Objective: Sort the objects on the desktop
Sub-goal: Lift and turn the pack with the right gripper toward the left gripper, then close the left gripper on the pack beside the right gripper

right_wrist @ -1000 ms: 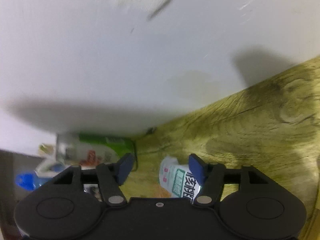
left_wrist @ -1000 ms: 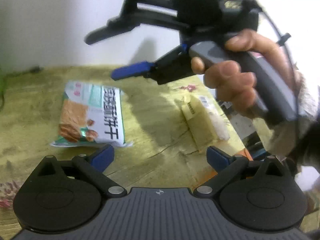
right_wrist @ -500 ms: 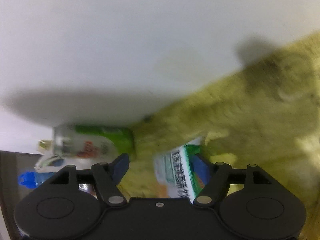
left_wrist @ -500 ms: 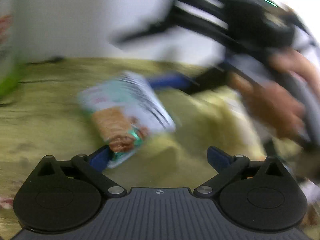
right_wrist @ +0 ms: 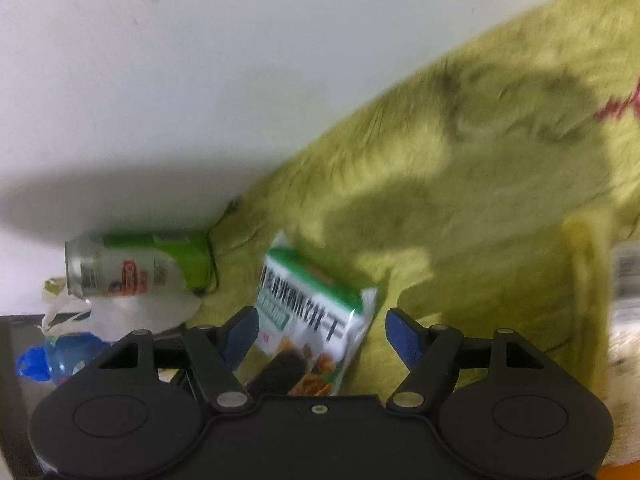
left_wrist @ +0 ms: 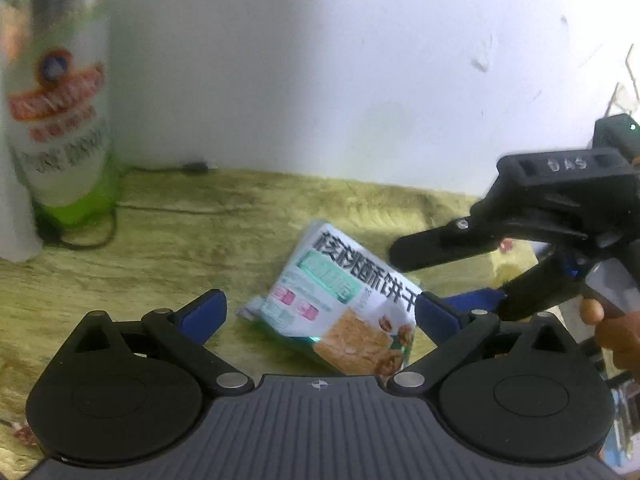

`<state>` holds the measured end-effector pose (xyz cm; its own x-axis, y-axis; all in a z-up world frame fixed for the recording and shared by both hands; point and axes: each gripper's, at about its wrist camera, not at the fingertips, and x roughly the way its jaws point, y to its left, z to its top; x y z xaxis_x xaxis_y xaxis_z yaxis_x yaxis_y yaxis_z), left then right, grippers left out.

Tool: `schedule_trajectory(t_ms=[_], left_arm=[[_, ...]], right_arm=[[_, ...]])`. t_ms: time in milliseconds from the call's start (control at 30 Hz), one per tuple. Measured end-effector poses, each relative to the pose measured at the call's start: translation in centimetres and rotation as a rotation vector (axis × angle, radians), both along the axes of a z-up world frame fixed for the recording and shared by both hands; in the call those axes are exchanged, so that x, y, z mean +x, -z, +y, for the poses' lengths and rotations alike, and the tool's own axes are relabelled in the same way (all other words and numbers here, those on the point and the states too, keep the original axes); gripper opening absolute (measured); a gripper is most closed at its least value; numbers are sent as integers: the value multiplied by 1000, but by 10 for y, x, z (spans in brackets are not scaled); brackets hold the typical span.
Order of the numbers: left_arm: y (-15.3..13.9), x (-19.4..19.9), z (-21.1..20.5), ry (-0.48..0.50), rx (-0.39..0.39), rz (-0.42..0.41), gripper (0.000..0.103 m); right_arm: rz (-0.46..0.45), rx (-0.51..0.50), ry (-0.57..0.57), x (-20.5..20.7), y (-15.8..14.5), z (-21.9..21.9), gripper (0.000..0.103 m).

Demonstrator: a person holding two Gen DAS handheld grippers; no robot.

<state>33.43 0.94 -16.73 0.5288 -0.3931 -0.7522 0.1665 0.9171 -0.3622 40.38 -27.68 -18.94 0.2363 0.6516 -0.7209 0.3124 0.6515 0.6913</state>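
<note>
Here the white-and-green crinkly foil packet of walnut biscuits [left_wrist: 340, 304] lies flat on the yellow-green wood-grain tabletop [left_wrist: 240, 216], between both tools. It looks light, slippery and crushable, so a gentle pinch across a sealed edge seems wisest. The left gripper [left_wrist: 318, 314] stands wide apart, empty. The right gripper [right_wrist: 322, 328] has just been opening; the packet sits between its blue pads [right_wrist: 400, 334], ungripped.

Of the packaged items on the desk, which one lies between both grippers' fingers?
The biscuit packet, white and teal with a biscuit photo, lying flat. The green-and-white can stands apart by the wall, and the yellow pack lies off to the side.
</note>
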Motion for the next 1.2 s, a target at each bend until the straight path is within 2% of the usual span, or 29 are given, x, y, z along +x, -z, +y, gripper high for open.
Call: schedule_trajectory(t_ms=[100, 200, 300, 400, 533, 633, 733, 833, 1200], left_arm=[[1, -11, -6, 73, 7, 25, 102], [3, -20, -11, 107, -34, 42, 102], [0, -24, -4, 69, -28, 23, 102], [7, -12, -2, 22, -19, 34, 101], [18, 1, -12, -11, 18, 39, 99], [14, -4, -20, 42, -2, 51, 98], [11, -12, -28, 85, 25, 39, 97], [6, -20, -27, 95, 10, 34, 96], [-18, -53, -33, 114, 34, -16, 96]], right_arm=[[-48, 14, 13, 0, -3, 5, 79], [-79, 9, 27, 2, -8, 2, 79], [-90, 17, 28, -3, -12, -3, 79], [-88, -38, 10, -5, -13, -5, 78], [-61, -56, -19, -6, -4, 5, 67], [-58, -48, -28, -8, 3, 15, 52], [-84, -73, -39, -10, 2, 21, 50], [-111, -86, -55, -14, -5, 23, 42], [-181, -107, -105, -39, -32, 26, 41]])
